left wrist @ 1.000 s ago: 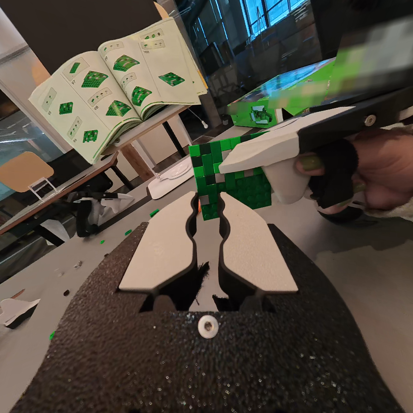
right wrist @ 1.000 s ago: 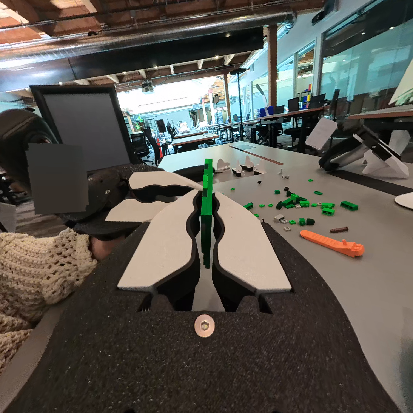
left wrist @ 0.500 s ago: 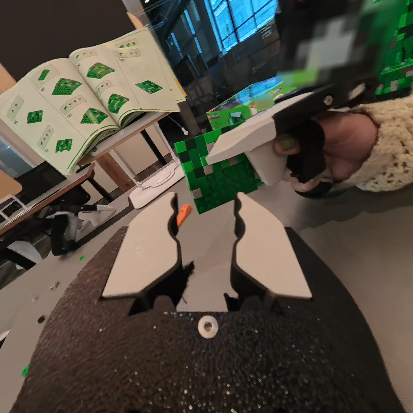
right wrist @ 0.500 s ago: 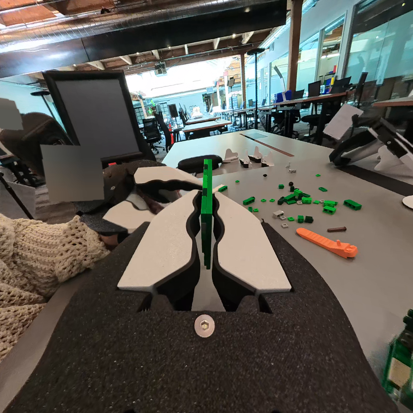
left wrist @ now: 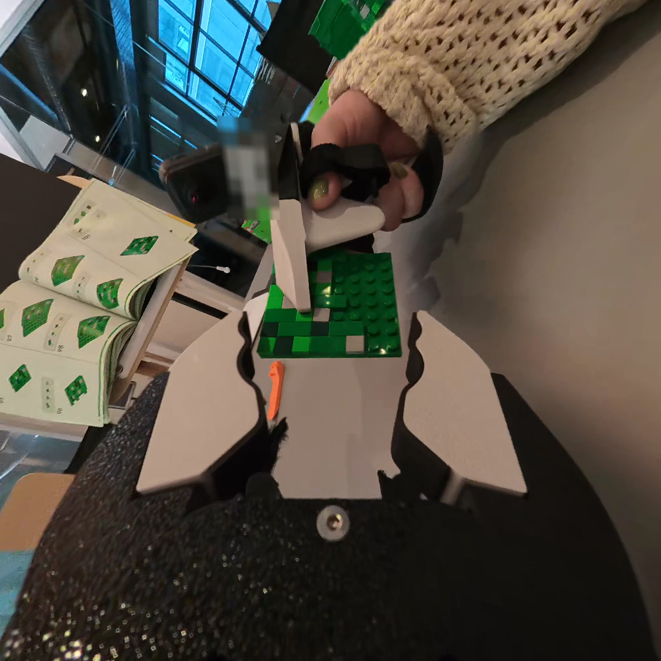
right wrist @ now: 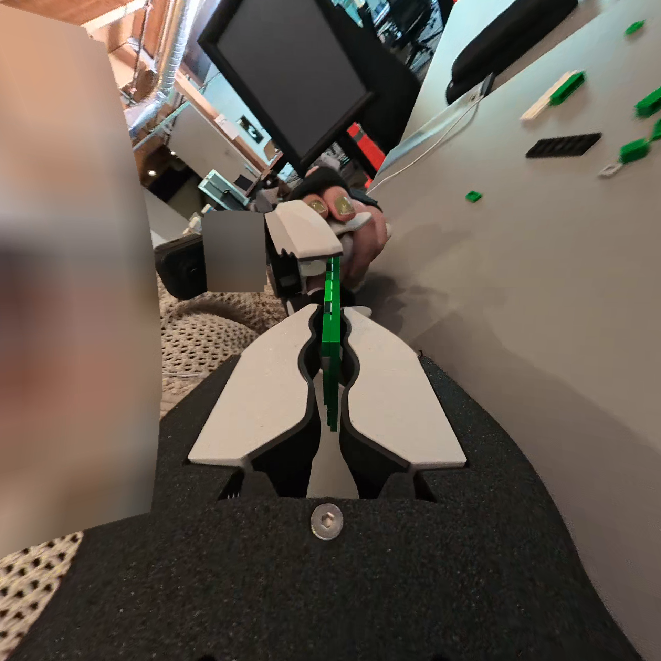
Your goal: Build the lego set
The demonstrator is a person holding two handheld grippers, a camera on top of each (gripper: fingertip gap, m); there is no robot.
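- The right gripper (right wrist: 327, 322) pinches the green lego plate (left wrist: 331, 314) by its thin edge; it could twist and slip out.
- The left gripper (left wrist: 331, 343) is wide open, holding nothing, so nothing catches the plate above the counter (left wrist: 554, 322).

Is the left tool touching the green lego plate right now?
Apart. The left wrist view shows the left tool wide open, its fingers flanking the green lego plate with bare table visible between. Only the right tool grips it.
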